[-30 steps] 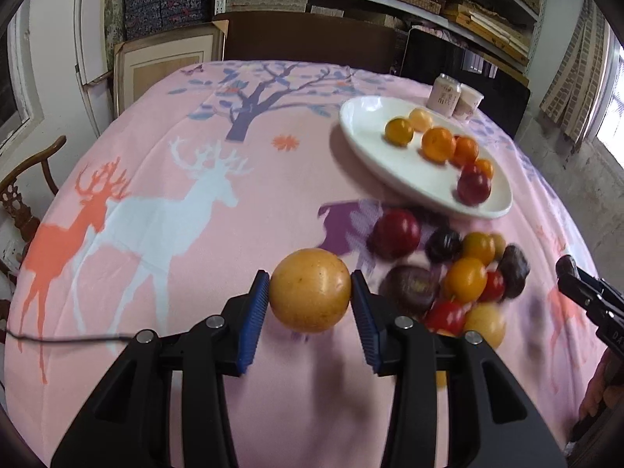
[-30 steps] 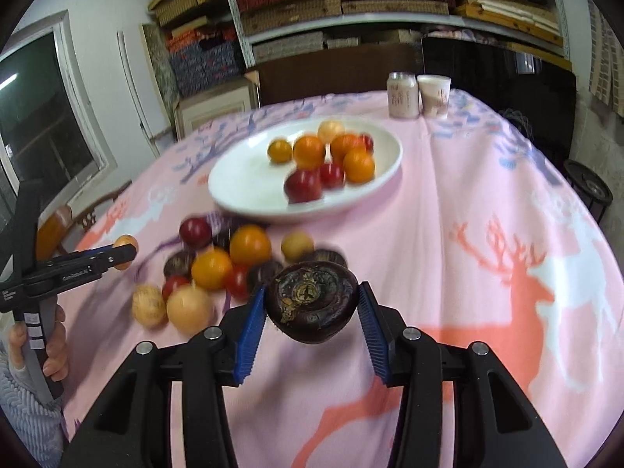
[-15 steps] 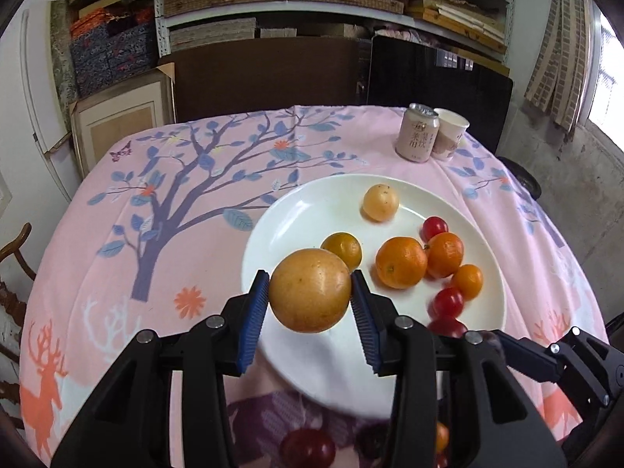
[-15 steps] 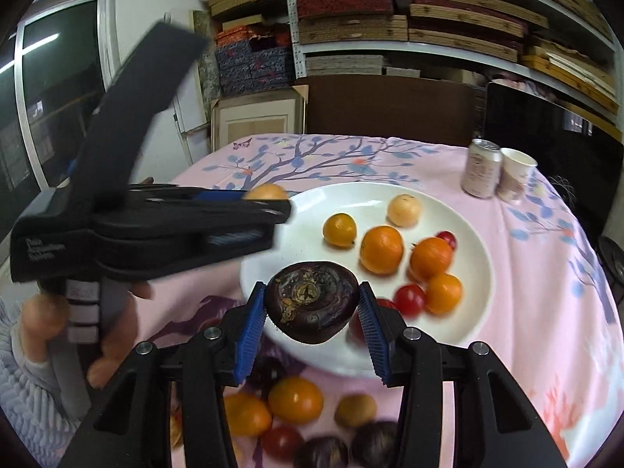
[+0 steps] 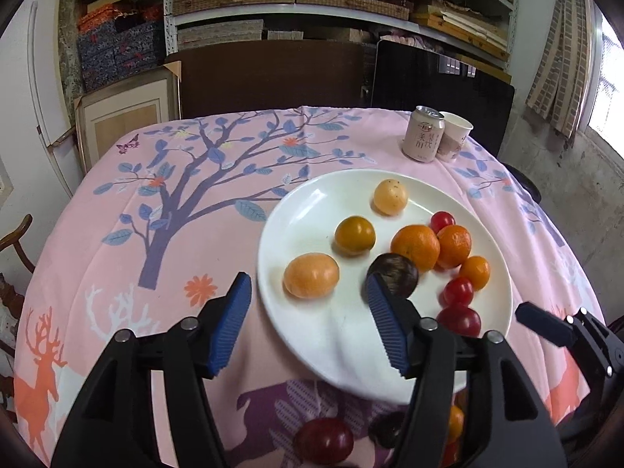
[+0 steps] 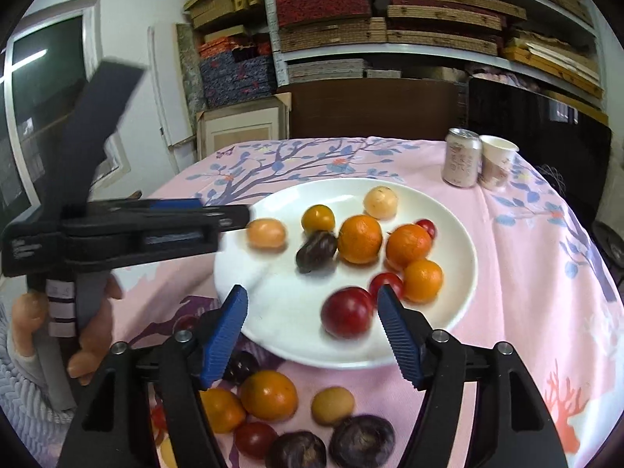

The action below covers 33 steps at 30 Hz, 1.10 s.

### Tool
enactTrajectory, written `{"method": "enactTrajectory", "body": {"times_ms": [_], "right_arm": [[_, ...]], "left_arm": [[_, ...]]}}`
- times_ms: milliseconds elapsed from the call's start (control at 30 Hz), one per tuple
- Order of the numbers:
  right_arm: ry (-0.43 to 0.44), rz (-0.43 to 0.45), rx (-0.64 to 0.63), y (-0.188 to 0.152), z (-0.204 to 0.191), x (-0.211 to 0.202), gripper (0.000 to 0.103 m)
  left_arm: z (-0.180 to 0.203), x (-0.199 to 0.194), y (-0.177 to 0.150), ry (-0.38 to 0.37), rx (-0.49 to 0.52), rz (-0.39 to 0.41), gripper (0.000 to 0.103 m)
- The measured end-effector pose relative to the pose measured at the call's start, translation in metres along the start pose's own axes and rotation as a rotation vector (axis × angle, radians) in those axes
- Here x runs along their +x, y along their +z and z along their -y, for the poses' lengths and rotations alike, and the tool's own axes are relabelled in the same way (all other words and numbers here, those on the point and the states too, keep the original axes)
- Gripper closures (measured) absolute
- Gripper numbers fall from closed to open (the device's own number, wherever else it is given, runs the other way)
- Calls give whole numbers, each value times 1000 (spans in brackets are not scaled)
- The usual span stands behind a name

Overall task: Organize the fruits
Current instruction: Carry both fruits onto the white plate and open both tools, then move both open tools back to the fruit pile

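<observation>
Left wrist view: the left claw (image 5: 308, 325) stands wide and empty, its jaws having just been opening, with nothing between the pads. The yellow-orange fruit (image 5: 311, 275) it faces lies on the white plate (image 5: 351, 343), near the left rim, just beyond the jaws. A dark purple fruit (image 5: 393, 273) lies beside the large orange (image 5: 415, 246), partly behind the right pad. More fruit, including a red one (image 5: 323, 440), waits on the pink-clothed surface (image 5: 156, 234) below the plate. A can (image 5: 423, 133) and a paper cup (image 5: 454, 136) stand well apart at the far edge.

Right wrist view: the right claw (image 6: 312, 333) is likewise wide and empty, jaws just opened. The dark purple fruit (image 6: 315, 249) appears blurred, so it may not be at rest. A red plum (image 6: 347, 312) lies on the plate (image 6: 280, 312) between the pads, untouched. The left claw (image 6: 230, 216) hangs over the plate's left rim, close to the yellow-orange fruit (image 6: 266, 233).

Risks: round fruit released on a shallow plate may roll off the rim. Both claws crowd one plate; withdrawal could knock fruit or each other.
</observation>
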State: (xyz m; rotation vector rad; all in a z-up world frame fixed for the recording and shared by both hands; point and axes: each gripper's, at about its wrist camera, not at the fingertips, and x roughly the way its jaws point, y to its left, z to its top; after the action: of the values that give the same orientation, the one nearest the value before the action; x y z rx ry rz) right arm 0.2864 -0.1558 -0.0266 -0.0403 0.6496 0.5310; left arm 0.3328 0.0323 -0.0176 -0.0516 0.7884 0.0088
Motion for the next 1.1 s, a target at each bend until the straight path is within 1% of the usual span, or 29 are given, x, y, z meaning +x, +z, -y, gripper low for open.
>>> {"method": "enactTrajectory", "body": {"times_ms": [67,100,133,167,267,333,433,500,600,700,833,933,1000,1067,1100], "right_arm": [[-12,13,41,-7,9,-9,33],[-20,19,61,-11,14,-13,33],[-26,24,74,-14,17,-16,33],[-31,31,88,-18,20,-20,32],[-43,41,135,-30,30,-28,27],[-38,37,167,-38,35,-32,26],[-51,38,177,-44,39,-34,24],[-53,36,181,-44,40,-33,24],[-48,33,193,-45,42,-33,24],[-46,27,195,-46,43,-32,24],[-44,21,189,-45,41,-32,23],[-46,21,189,-45,41,-32,20],[-46,22,192,-45,40,-32,19],[-47,21,192,-46,40,-31,19],[-47,21,191,-45,40,-31,19]], "left_arm": [[-6,-11,-13,17,-4,7,41],[-9,-16,-20,31,-4,10,39],[-12,-21,-27,46,-6,10,35],[-15,-25,-33,56,-13,12,34],[-22,-36,-51,50,-43,1,34],[-24,-42,-64,48,-48,-10,34],[-16,-46,-80,61,-14,-21,33],[-9,-47,-88,66,17,-25,31],[-3,-45,-93,63,47,-33,30],[1,-38,-95,47,57,-53,30],[-1,-33,-94,19,42,-61,30],[1,-27,-93,7,45,-72,30],[4,-24,-93,11,56,-80,33],[6,-20,-93,9,63,-91,41],[6,-18,-93,8,65,-99,43]]}}
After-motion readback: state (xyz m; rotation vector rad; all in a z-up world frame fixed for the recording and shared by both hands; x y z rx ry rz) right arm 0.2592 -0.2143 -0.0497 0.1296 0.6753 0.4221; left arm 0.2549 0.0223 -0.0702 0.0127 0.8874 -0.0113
